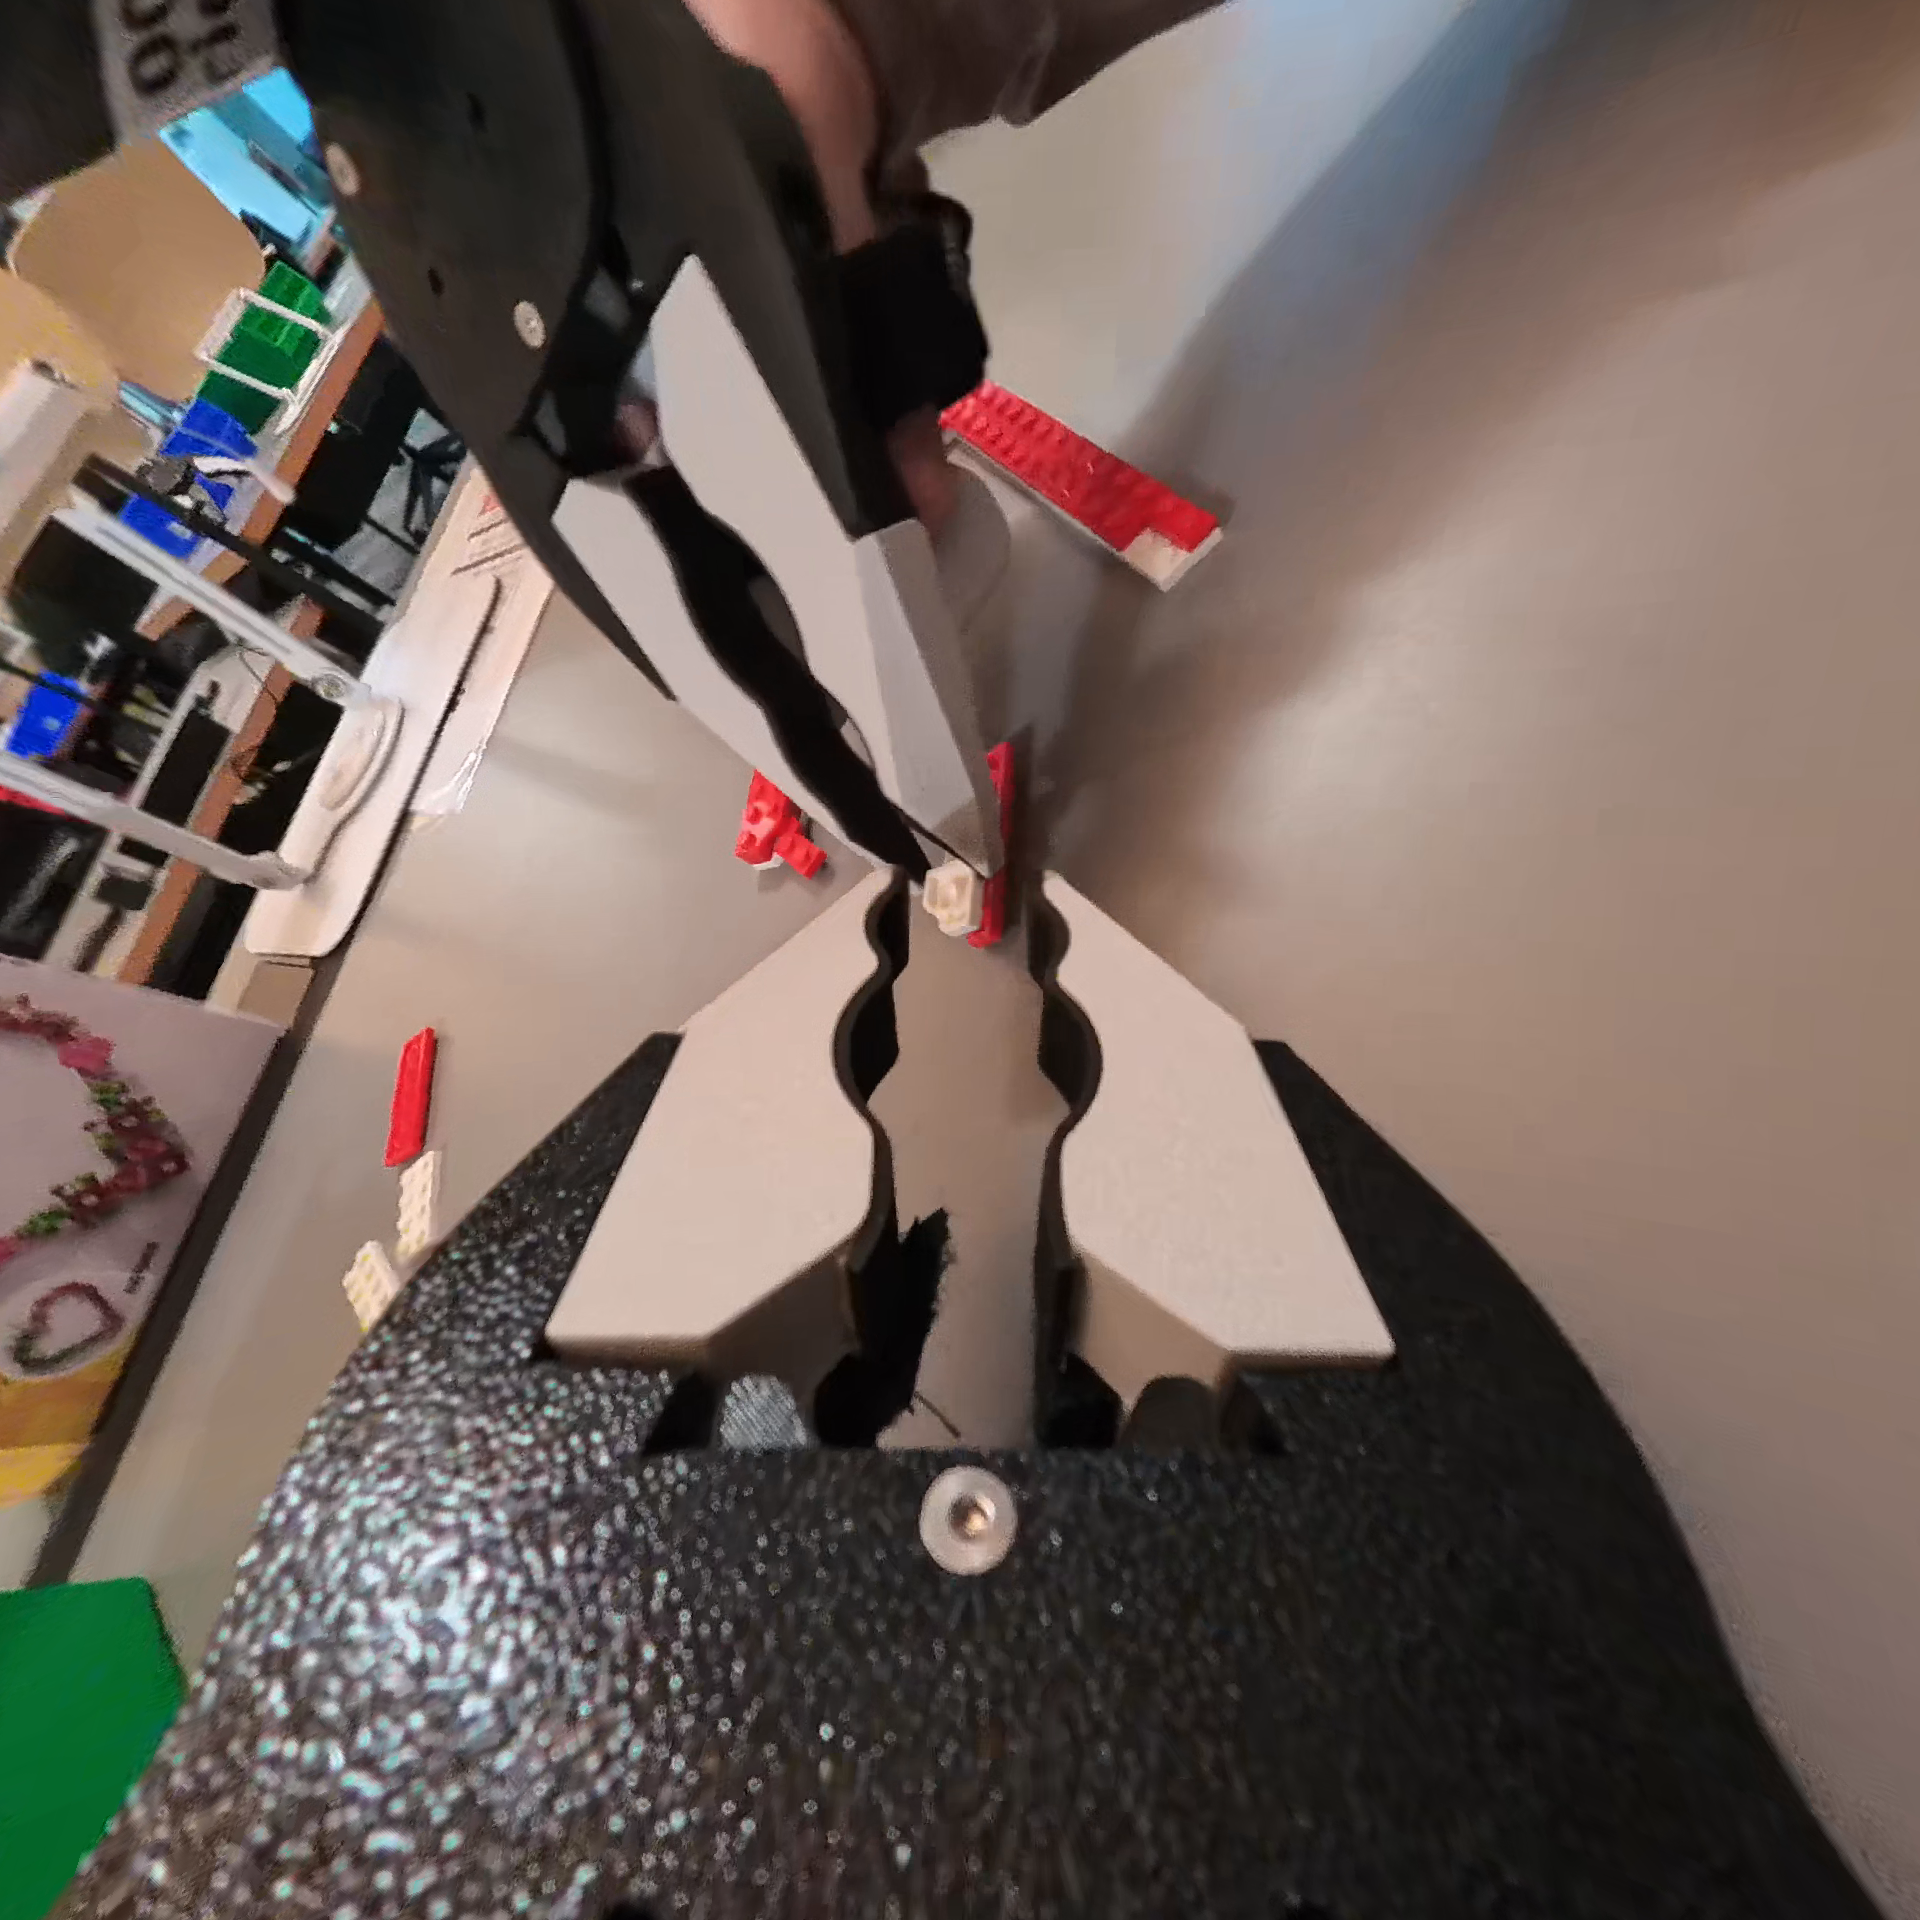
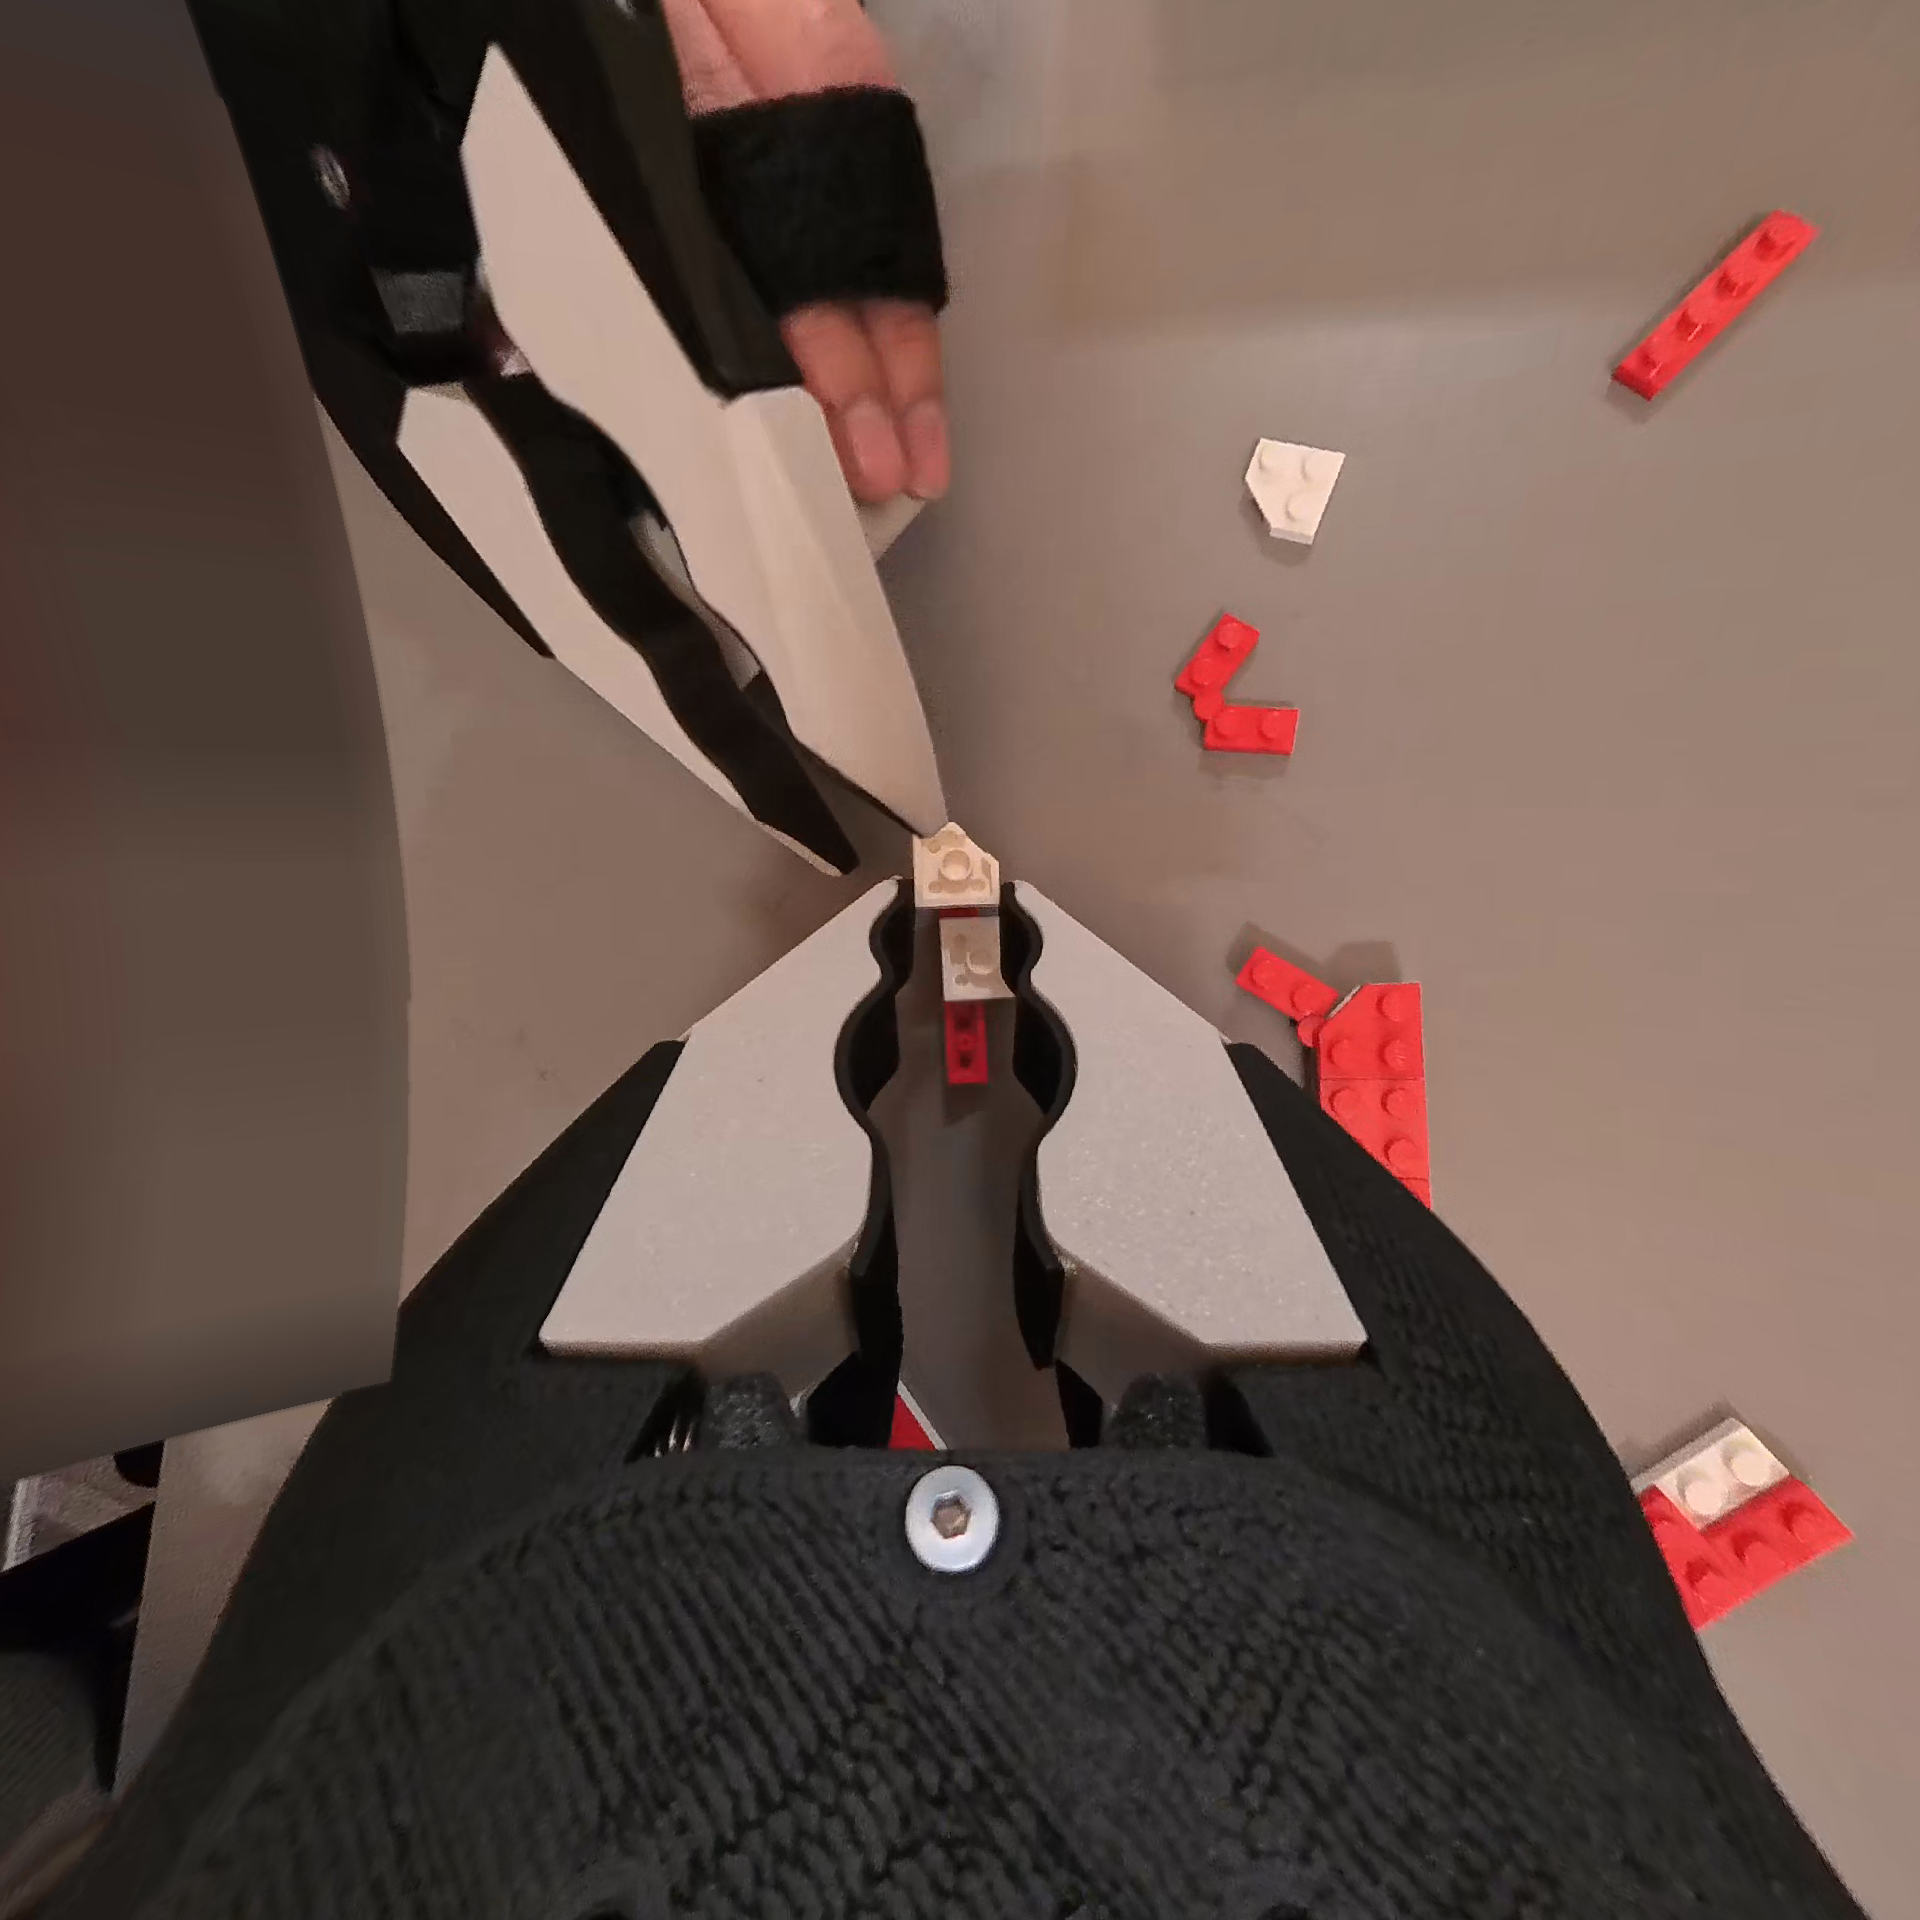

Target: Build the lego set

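Note:
My right gripper [image 2: 958, 891] is shut on a small white wedge piece [image 2: 956, 871], which sits between its black pads. A second white piece [image 2: 972, 961] and a narrow red plate [image 2: 966, 1049] run back from it between the fingers. My left gripper [image 1: 966, 888] is part open, its tips on either side of the white piece [image 1: 953, 900] and the red plate [image 1: 995, 831], with table showing in the gaps. In the right wrist view, the left gripper [image 2: 894, 844] comes in from the upper left with its tip at the white piece. In the left wrist view, the right gripper [image 1: 956, 864] comes down from above.
Loose on the grey table [image 2: 1558, 727] lie a long red plate [image 2: 1714, 307], a white wedge [image 2: 1294, 488], a red angled pair [image 2: 1236, 691] and a red built section [image 2: 1371, 1070]. The left wrist view shows a red-and-white plate [image 1: 1091, 483], a booklet [image 1: 83, 1174] and a green plate [image 1: 73, 1704]. My left and right fingertips are right by each other. The red built section [image 2: 1371, 1070] is about 7 cm from my right fingertips.

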Demonstrator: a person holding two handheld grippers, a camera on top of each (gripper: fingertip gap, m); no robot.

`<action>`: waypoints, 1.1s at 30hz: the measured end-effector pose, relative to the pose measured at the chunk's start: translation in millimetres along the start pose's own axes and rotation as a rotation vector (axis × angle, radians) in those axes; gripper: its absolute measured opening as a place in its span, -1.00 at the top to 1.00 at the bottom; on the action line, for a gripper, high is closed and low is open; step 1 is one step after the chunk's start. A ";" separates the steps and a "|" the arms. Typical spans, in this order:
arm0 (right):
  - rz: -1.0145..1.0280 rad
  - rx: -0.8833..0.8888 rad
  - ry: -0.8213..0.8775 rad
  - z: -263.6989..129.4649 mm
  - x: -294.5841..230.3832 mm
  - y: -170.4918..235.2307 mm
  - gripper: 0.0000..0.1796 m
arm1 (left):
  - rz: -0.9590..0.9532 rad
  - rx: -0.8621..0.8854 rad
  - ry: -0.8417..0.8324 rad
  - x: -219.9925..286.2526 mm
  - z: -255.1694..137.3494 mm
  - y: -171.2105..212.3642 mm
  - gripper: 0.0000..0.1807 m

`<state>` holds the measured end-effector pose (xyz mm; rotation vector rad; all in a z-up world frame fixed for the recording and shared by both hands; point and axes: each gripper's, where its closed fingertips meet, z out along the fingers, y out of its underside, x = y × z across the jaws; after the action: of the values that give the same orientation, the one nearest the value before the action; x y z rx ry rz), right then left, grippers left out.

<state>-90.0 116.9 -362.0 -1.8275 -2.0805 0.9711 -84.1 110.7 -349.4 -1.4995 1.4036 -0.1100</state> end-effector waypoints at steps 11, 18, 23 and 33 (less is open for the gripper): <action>-0.027 -0.033 0.034 1.7 2.4 3.8 0.83 | 0.007 -0.021 0.011 2.2 2.7 3.9 0.78; -0.045 -0.038 0.049 1.3 2.4 4.3 0.70 | -0.002 -0.017 0.009 1.5 2.5 3.7 0.79; -0.058 -0.033 0.058 -4.1 -0.7 4.2 0.67 | -0.013 -0.023 0.001 -0.8 2.4 4.5 0.79; -0.232 -0.056 0.236 -8.2 0.4 20.6 0.63 | -0.055 -0.026 0.000 -4.0 0.3 6.7 0.78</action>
<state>-68.9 120.3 -368.1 -1.5912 -2.1294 0.6133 -89.8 115.5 -352.1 -1.5600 1.3688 -0.1267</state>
